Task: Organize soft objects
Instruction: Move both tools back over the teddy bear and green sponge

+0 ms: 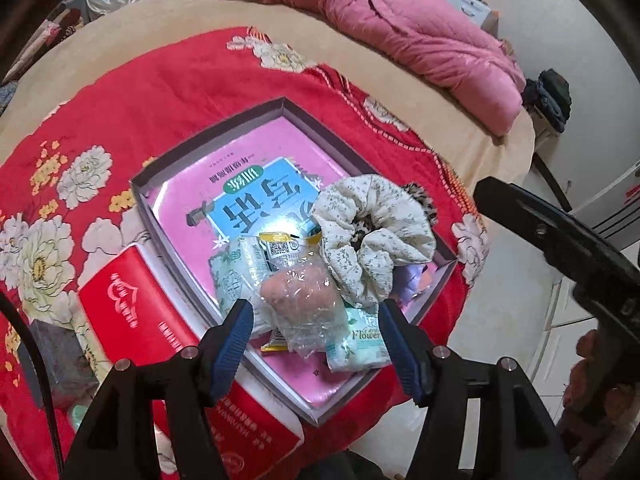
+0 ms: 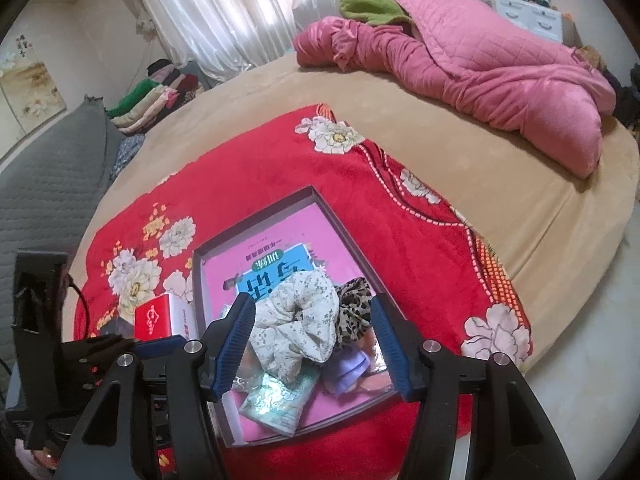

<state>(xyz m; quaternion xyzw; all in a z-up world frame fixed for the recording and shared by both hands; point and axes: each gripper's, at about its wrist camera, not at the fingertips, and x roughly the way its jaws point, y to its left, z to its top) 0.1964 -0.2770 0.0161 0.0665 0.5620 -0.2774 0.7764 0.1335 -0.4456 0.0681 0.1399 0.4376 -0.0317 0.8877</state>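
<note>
Left gripper (image 1: 316,344), right gripper (image 2: 314,340) angled down over box (image 1: 208,148), jaws parted, empty

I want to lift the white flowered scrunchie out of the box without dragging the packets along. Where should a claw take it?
Grip the puffy upper band of the white scrunchie, coming straight down from above with one finger through its centre hole. The ring lies nearly flat and stands clear there, while its lower edge rests against the clear-wrapped sponge and tissue packet. The leopard scrunchie touches its far side, so stay off that.

Left gripper (image 1: 316,326) and right gripper (image 2: 313,332) — black frames, ribbed blue pads, silver screws
</note>
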